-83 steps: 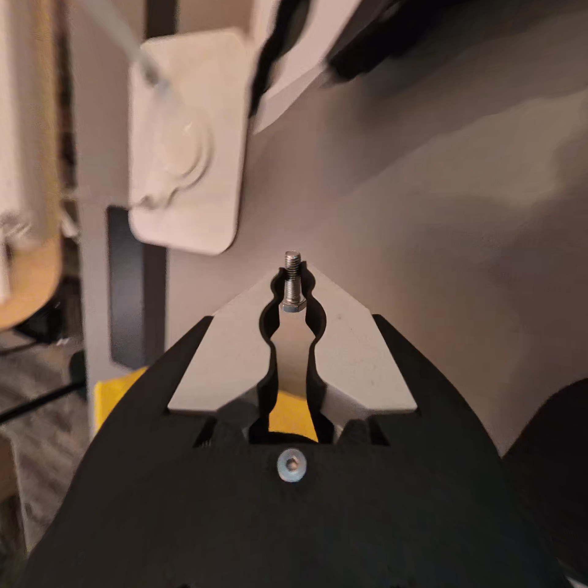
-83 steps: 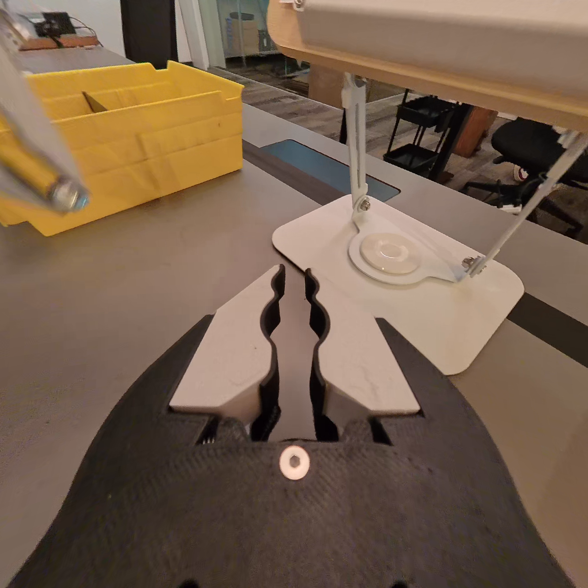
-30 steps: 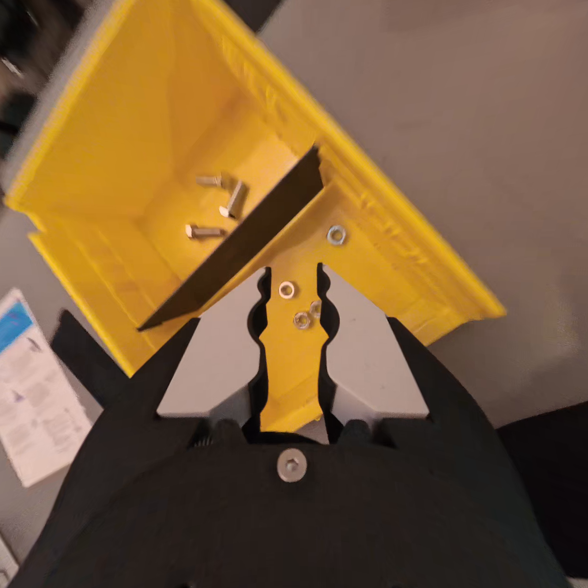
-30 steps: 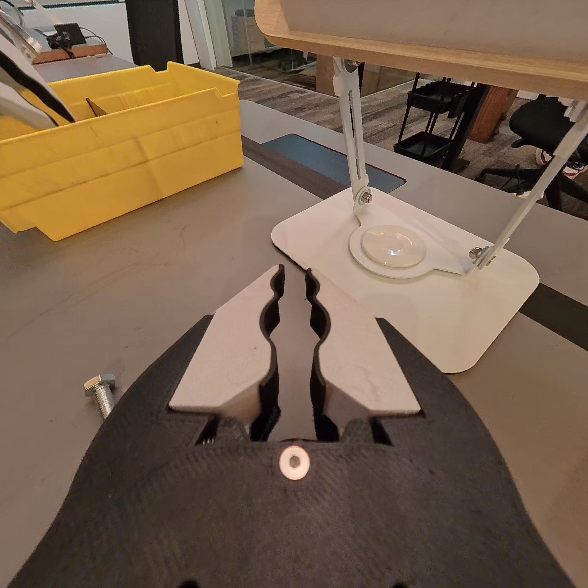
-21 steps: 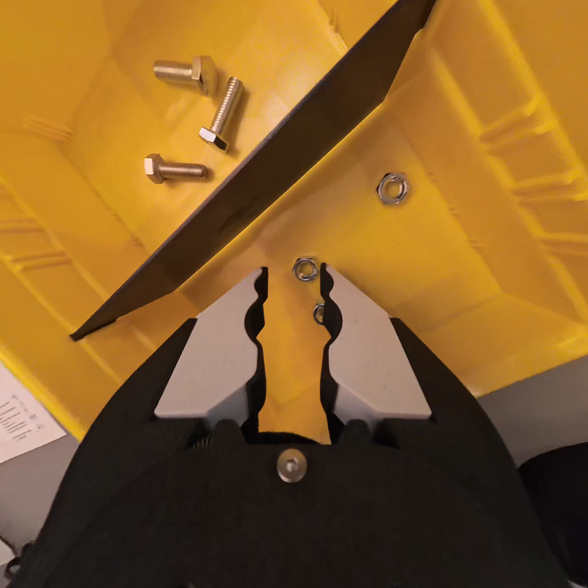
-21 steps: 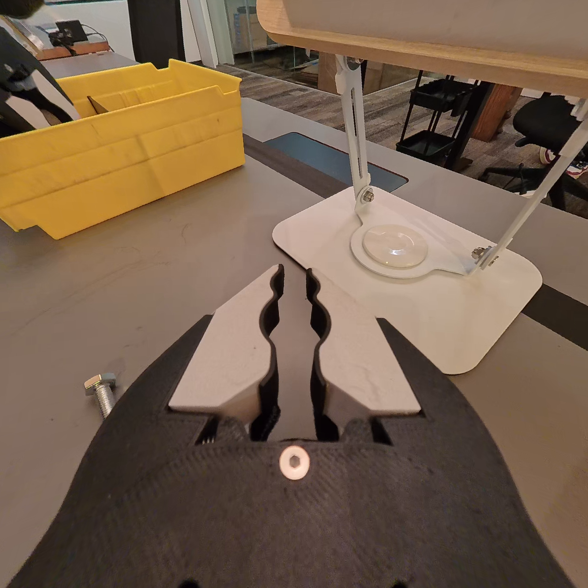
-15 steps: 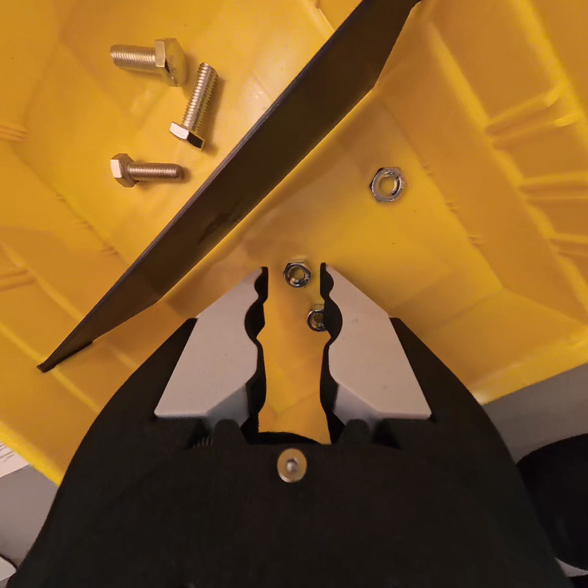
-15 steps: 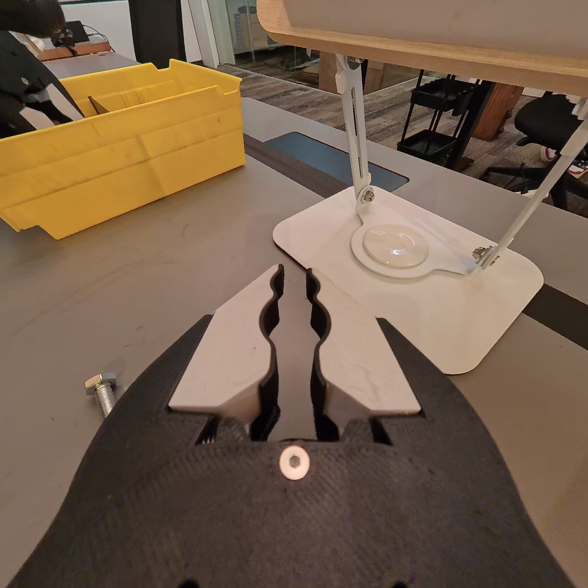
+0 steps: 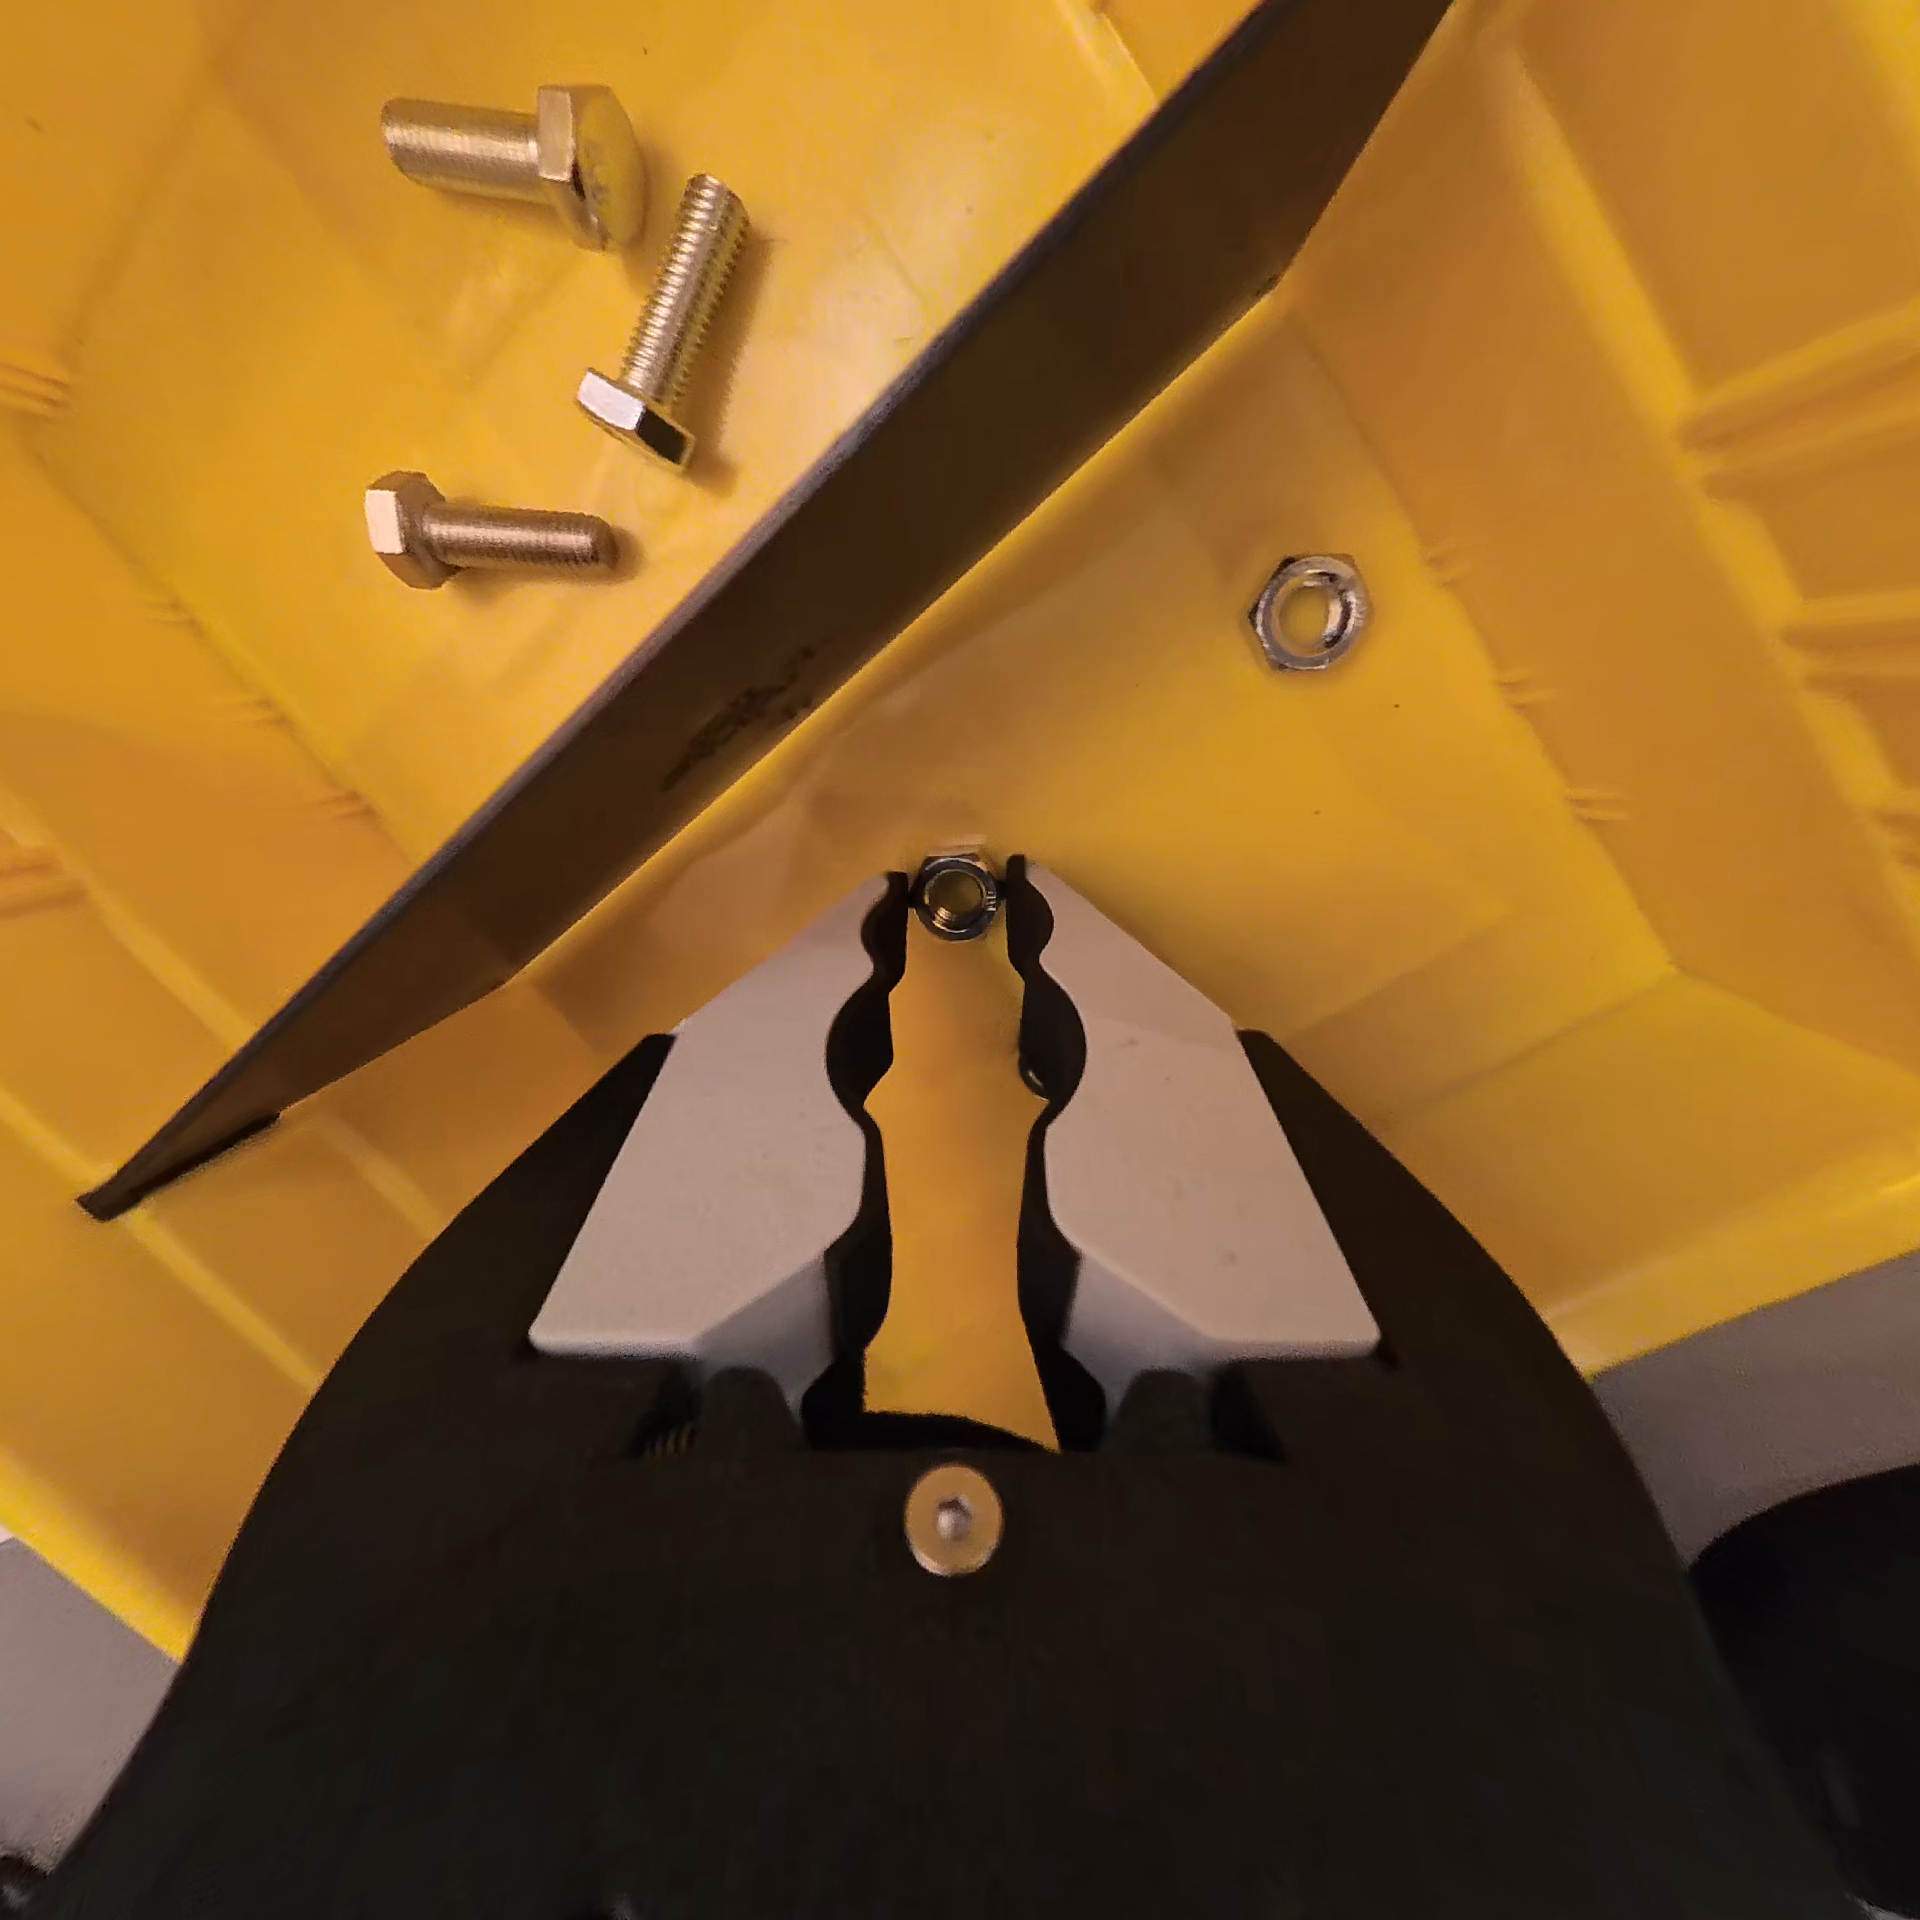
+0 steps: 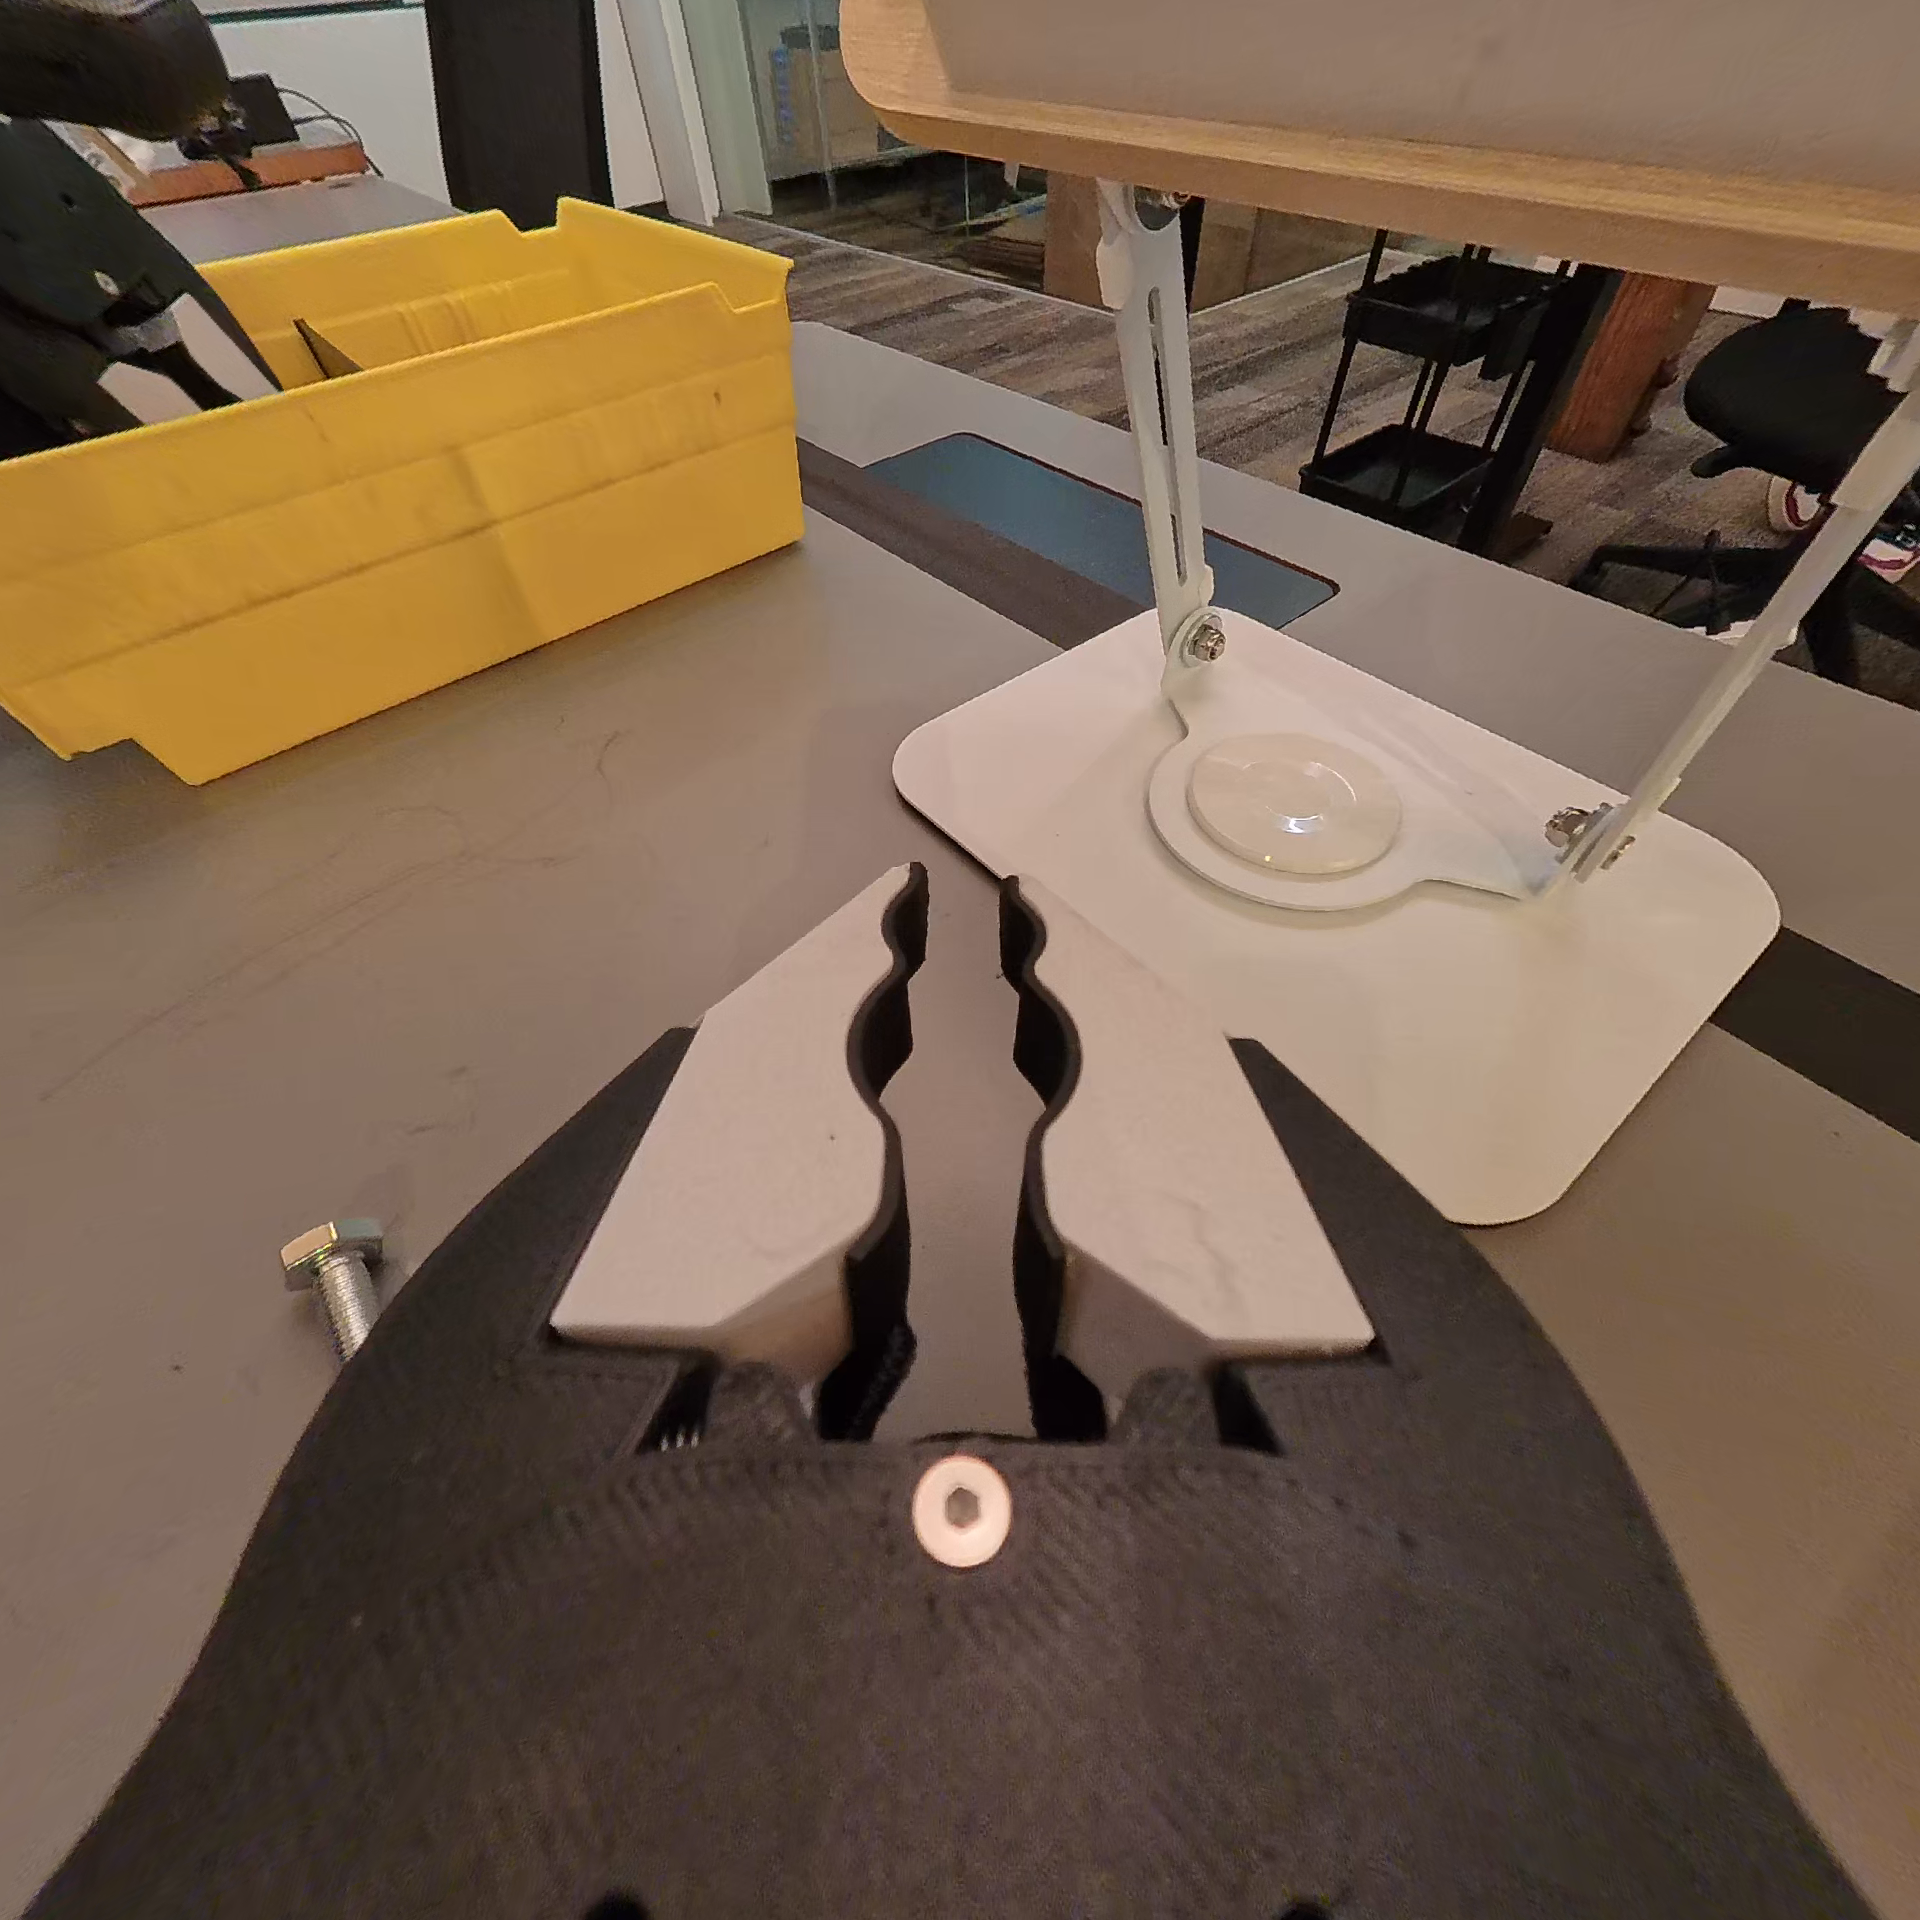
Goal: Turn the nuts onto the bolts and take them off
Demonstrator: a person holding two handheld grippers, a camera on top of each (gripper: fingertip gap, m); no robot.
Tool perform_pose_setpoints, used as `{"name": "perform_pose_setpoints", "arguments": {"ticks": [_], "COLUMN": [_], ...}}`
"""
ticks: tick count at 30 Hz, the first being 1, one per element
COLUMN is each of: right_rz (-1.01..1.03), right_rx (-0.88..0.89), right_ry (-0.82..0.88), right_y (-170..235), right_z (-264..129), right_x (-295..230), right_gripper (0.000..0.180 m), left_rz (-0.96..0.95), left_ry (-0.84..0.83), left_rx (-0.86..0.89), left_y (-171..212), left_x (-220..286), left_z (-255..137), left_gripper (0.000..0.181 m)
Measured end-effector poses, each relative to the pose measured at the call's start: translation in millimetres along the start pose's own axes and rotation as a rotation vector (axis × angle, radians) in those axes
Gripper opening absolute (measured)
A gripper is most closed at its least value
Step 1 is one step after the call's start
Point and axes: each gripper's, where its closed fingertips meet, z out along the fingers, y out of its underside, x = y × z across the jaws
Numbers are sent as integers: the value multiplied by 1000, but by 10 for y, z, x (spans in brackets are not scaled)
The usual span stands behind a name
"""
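Note:
My left gripper point(image 9: 956, 881) reaches down into the yellow bin point(image 9: 1558, 935) and is shut on a small steel nut point(image 9: 954, 904), pinched between its tips on the bin floor. A larger nut point(image 9: 1307, 613) lies to the right in the same compartment. Three bolts point(image 9: 665, 322) lie in the compartment beyond the black divider point(image 9: 831, 540). My right gripper point(image 10: 961, 894) hovers low over the grey table, its jaws a narrow gap apart and empty. One bolt point(image 10: 338, 1283) lies on the table at its left. The left gripper point(image 10: 94, 343) also shows over the bin point(image 10: 416, 520).
A white stand base point(image 10: 1403, 1018) with thin white legs sits on the table just right of and beyond my right gripper, under a wooden-edged shelf point(image 10: 1351, 177). A blue inset panel point(image 10: 1091, 520) lies behind it. Office chairs and a black cart stand beyond the table. Tip to tip, the grippers are about 35 cm apart. The bolt point(image 10: 338, 1283) lies some 15 cm from my right tips, 30 cm from my left tips.
The left gripper, which held a bolt 2.8 s ago, has gone down into the bin and closed on the small nut. A bolt now lies on the table. The right gripper has barely moved.

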Motion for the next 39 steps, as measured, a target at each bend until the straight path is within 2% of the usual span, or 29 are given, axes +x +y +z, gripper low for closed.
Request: {"name": "perform_pose_setpoints", "arguments": {"ticks": [6,13,17,21,25,30,35,39], "right_rz": [-2,-1,0,10,21,40,78,74], "right_rx": [-2,-7,-8,-5,4,15,33,31], "right_ry": [-1,-3,-3,-4,1,-3,-11,-12], "right_y": [3,6,7,2,-9,-23,-44,-42], "right_z": [4,10,11,7,-3,-18,-37,-30], "right_x": [-4,-4,-3,8,34,54,87,83], "right_gripper": [11,12,12,11,11,12,11,11], "left_rz": [0,72,171,341,514,643,707,711], "left_ry": [-22,-97,-117,-75,21,152,177,199], "left_rx": [49,122,194,261,285,254,206,181], "left_y": [-82,-352,-661,-1035,-1340,-1604,-1678,-1675], "left_x": [-34,113,474,1183,2016,2826,3152,3210], "left_z": [-107,-729,-1134,-1338,-1197,-680,-279,-126], "left_gripper": [17,17,17,17,17,17,17,17]}}
